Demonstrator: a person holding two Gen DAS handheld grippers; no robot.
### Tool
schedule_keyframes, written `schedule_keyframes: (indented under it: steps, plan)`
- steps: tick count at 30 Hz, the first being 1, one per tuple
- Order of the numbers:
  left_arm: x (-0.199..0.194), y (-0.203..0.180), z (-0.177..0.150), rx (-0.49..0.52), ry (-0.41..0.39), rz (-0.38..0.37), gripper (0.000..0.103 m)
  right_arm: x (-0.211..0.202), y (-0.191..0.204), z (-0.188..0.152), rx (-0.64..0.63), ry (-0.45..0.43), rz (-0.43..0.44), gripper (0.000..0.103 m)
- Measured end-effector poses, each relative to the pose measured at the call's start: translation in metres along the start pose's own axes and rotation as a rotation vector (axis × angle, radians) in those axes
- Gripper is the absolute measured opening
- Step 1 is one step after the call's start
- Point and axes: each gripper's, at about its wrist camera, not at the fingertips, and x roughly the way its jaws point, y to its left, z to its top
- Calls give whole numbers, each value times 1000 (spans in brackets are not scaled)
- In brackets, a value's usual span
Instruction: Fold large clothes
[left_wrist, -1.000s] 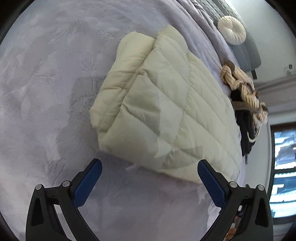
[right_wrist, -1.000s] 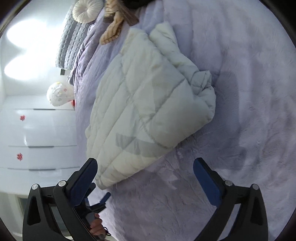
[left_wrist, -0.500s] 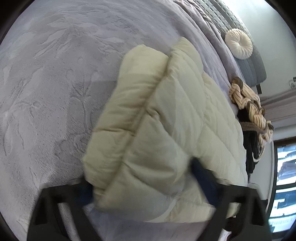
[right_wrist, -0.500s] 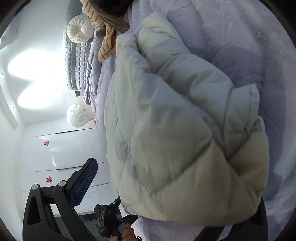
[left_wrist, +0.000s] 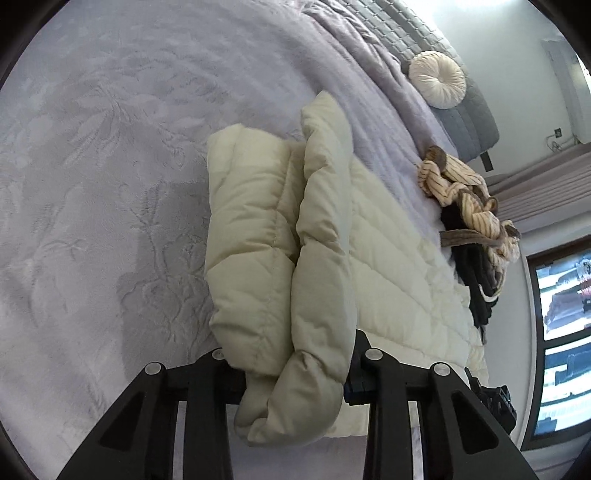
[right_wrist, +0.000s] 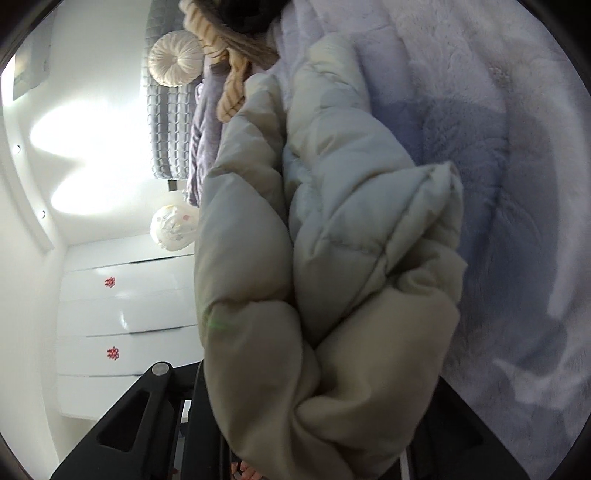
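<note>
A cream quilted puffer jacket (left_wrist: 258, 229) lies folded on the lilac plush bed cover (left_wrist: 92, 147). My left gripper (left_wrist: 295, 373) is closing its jaws on the jacket's near edge, and the padded fold is squeezed between the black fingers (left_wrist: 373, 373), bulging out below them. In the right wrist view the same jacket (right_wrist: 332, 258) fills the middle, bunched and raised off the cover. My right gripper (right_wrist: 317, 424) is closing its jaws on that thick bundle. Its pads are hidden by the fabric, and only the left finger (right_wrist: 162, 398) shows.
A round cream cushion (left_wrist: 437, 79) rests against the grey quilted headboard (left_wrist: 461, 122). A striped garment (left_wrist: 465, 192) and dark clothes (left_wrist: 476, 280) are piled beyond the jacket at the bed's edge. A window (left_wrist: 561, 317) and white wardrobe doors (right_wrist: 122, 314) lie past the bed.
Both grippers stood wide open short of the jacket. They moved onto its near edge and closed on it, and the jacket now bunches and lifts between the jaws.
</note>
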Motion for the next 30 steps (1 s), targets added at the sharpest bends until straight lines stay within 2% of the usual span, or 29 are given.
schedule_keyframes:
  steps: [4, 8, 15, 21, 26, 28, 30]
  plan:
    - [-23, 3, -16, 34, 19, -15, 35, -13, -3, -13, -7, 13, 18, 24]
    - [-45, 11, -39, 86, 50, 4, 35, -30, -11, -33, 12, 14, 20, 24]
    - [-72, 31, -88, 77, 111, 36, 35, -57, -35, -72, 69, 18, 33, 24]
    - [-69, 48, -113, 95, 183, 99, 35, -61, -53, -91, 100, 32, -26, 25]
    - [-76, 52, -114, 76, 200, 120, 36, -65, -54, -87, 111, 38, -90, 32]
    - [-81, 52, -112, 72, 205, 154, 50, -66, -46, -82, 103, 40, -124, 37]
    - [-92, 53, -110, 64, 201, 217, 58, -70, -40, -78, 105, 49, -162, 41]
